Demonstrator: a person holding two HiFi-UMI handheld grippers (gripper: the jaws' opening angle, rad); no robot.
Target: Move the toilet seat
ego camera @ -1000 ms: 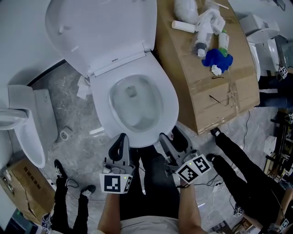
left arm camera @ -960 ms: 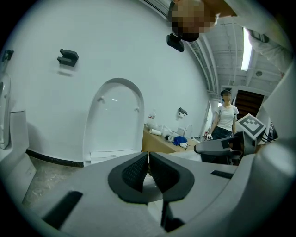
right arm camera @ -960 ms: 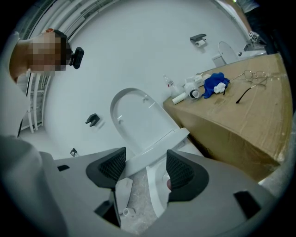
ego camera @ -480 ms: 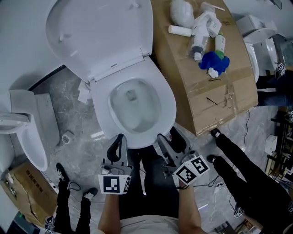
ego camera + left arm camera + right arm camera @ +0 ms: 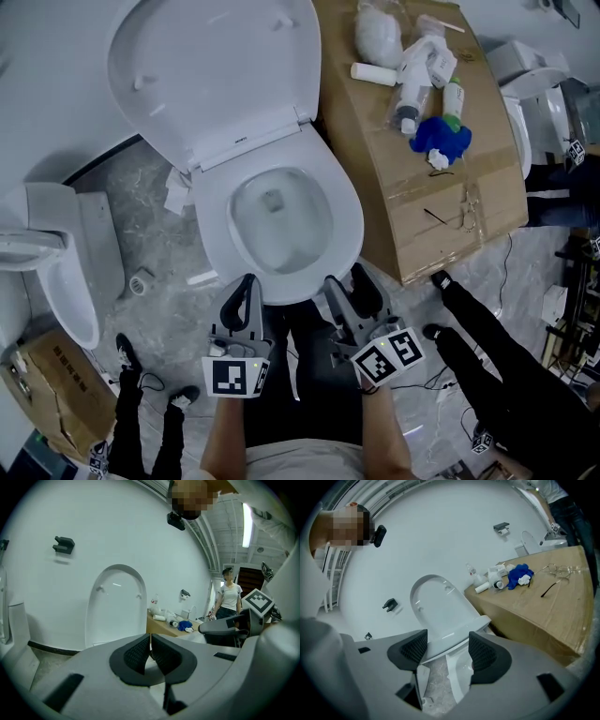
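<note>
Toilet seat is found lying flat on the bowl, just ahead of and below both grippers, its long axis running away toward the raised lid. Right gripper is held apart and empty, with the seat framed between its jaws. Left gripper is pressed together on nothing.

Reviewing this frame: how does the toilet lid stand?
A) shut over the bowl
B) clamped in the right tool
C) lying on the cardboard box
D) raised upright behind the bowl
D: the lid stands raised at the back, leaving the bowl open.
</note>
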